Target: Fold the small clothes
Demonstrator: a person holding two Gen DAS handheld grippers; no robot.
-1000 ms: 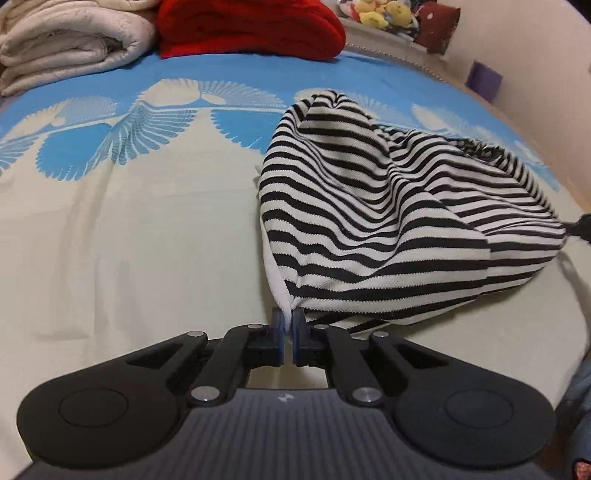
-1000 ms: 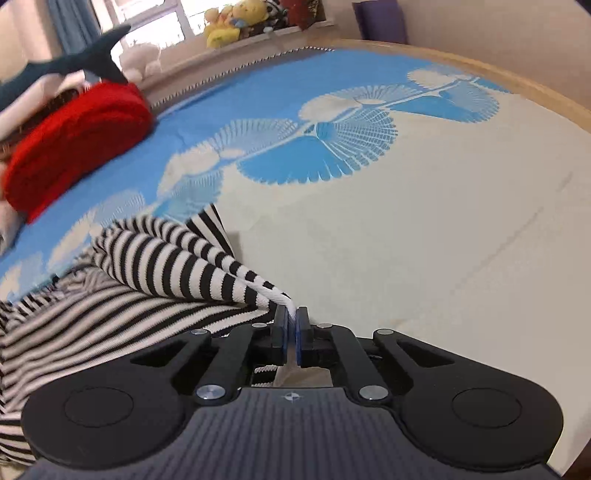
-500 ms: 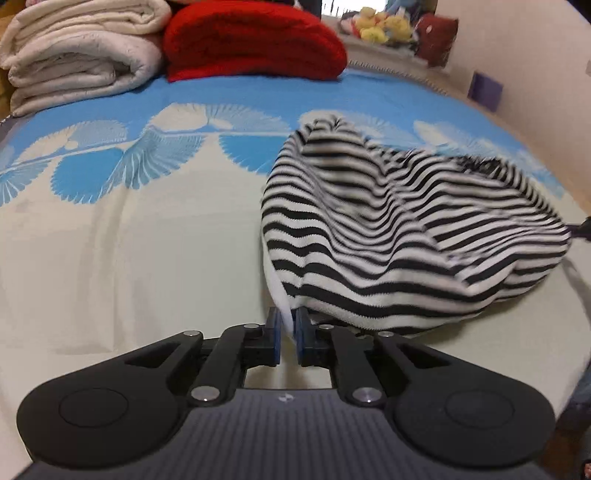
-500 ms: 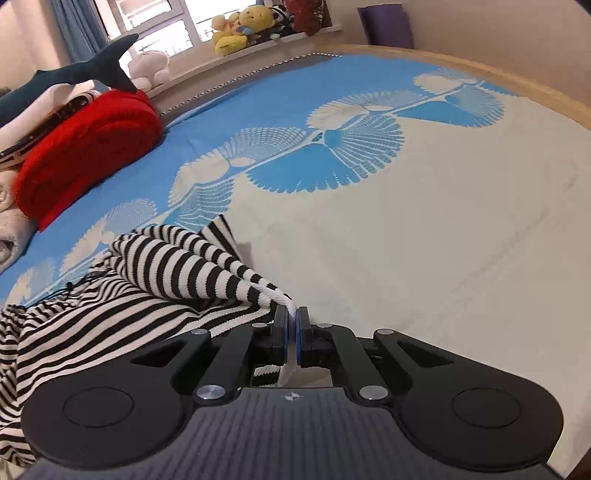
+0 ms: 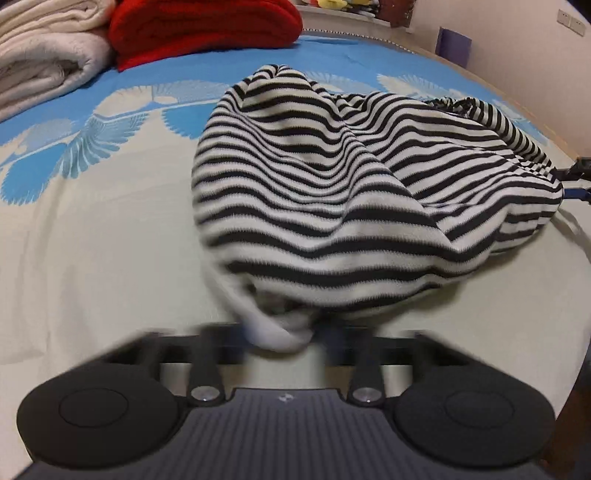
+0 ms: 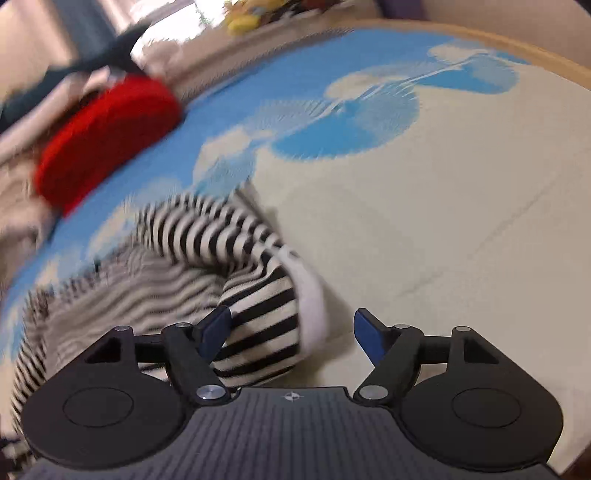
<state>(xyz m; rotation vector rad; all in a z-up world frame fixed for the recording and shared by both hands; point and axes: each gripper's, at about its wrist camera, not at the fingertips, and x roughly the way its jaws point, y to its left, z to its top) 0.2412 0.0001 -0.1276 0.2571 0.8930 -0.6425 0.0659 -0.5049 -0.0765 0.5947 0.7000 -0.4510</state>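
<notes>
I've got the black-and-white striped knit garment (image 5: 351, 192) heaped mid-bed, on the cream and blue fan-print bedspread (image 5: 92, 236). My left tongs (image 5: 284, 338) are blurred; they look parted w/ the garment's white hem bunched between them, can't tell if they pinch it. My right tongs (image 6: 291, 332) are opening, jaws wide apart, striped cloth lying loose between them, the left pad against it. Red folded blanket (image 5: 207, 29) sits at the bed's far edge.
</notes>
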